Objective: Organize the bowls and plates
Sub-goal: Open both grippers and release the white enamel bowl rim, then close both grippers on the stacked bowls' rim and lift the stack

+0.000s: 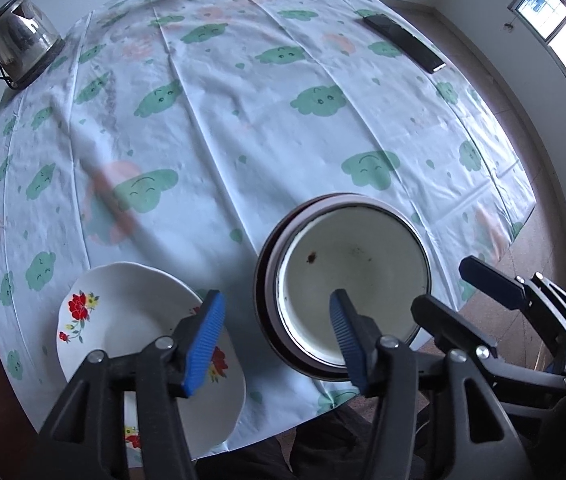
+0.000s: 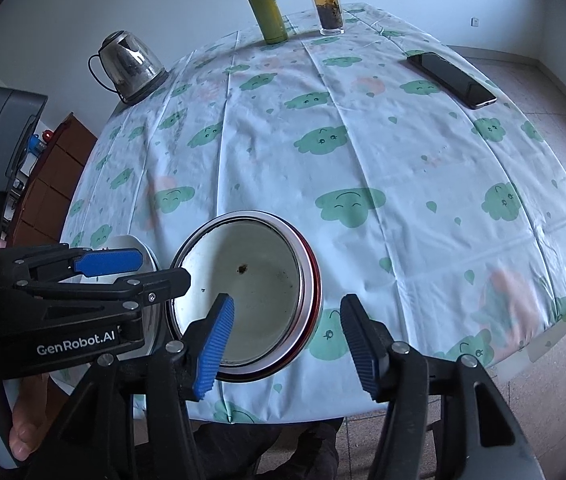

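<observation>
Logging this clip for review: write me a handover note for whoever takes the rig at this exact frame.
Left gripper: open, empty, hovering between the two dishes.
Right gripper: open, empty, over the bowl's near right rim.
Flowered plate: at the near left table edge, on the tablecloth.
Red-rimmed bowl: beside it to the right, some dark specks inside.
Done: no stacking visible; both dishes lie apart.
Left: grasp one dish and stack or group the two together.
</observation>
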The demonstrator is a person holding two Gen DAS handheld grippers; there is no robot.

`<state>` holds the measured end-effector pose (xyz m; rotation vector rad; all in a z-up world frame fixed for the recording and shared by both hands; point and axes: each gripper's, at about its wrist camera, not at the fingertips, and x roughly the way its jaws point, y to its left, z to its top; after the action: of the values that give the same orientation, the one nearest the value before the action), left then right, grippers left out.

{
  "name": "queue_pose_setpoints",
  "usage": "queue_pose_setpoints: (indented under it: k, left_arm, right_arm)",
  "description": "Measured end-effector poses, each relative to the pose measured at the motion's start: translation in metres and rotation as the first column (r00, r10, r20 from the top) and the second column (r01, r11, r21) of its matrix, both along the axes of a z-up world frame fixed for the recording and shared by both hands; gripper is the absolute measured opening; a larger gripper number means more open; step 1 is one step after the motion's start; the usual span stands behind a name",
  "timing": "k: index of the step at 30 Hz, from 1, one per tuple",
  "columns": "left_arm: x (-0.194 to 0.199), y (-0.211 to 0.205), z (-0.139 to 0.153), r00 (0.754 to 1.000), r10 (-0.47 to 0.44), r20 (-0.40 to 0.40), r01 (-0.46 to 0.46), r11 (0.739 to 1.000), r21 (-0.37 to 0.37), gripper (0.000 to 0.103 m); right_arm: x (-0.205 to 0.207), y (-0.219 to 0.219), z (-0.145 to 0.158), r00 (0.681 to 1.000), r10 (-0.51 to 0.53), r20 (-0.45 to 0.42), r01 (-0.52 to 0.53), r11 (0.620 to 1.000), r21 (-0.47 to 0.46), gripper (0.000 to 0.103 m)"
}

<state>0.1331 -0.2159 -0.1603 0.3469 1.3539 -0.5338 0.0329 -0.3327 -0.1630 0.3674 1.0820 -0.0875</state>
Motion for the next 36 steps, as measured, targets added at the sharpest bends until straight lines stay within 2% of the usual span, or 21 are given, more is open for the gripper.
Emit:
queue_pose_setpoints:
  k: [3,36]
  left_arm:
    - [0.001,0.0,-0.001,1.0,-0.003,0.017,0.002,1.0,0.017,0.064]
    - [0.009,-0.005,-0.032,0.999,-0.013,-0.05,0.016,0.998,0.059,0.064]
  right_arm:
    - [-0.002,-0.001,0.0,1.0,-0.004,0.0,0.004,1.0,-0.007,0.058]
    - [-0.003,-0.01,-0.026,0.998,-0.047,-0.047,0.049,0.998,0.036,0.058]
